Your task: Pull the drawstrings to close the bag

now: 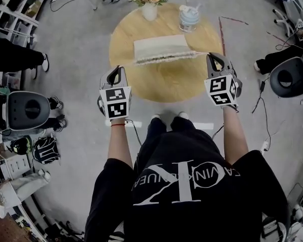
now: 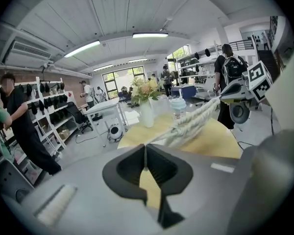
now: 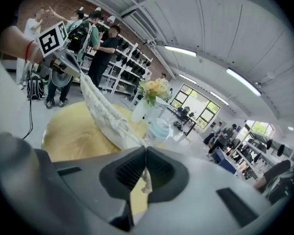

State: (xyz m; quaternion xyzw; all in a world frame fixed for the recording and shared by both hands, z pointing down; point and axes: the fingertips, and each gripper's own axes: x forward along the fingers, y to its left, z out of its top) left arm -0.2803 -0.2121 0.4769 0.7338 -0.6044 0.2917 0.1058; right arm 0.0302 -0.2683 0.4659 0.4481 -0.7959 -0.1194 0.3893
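Drawstrings (image 1: 201,54): bag (image 1: 160,48) to grippers (image 1: 117,70) (image 1: 212,58), table (image 1: 156,91) rim

The left gripper (image 1: 118,70) and right gripper (image 1: 215,59) are held side by side and well apart. Their tips tilt slightly downward, and the marker cubes at their rear face up. Bare forearms extend straight behind them. Each gripper's jaws are pressed together, pinching a thin drawstring (image 3: 147,178) that runs out ahead of its tips.
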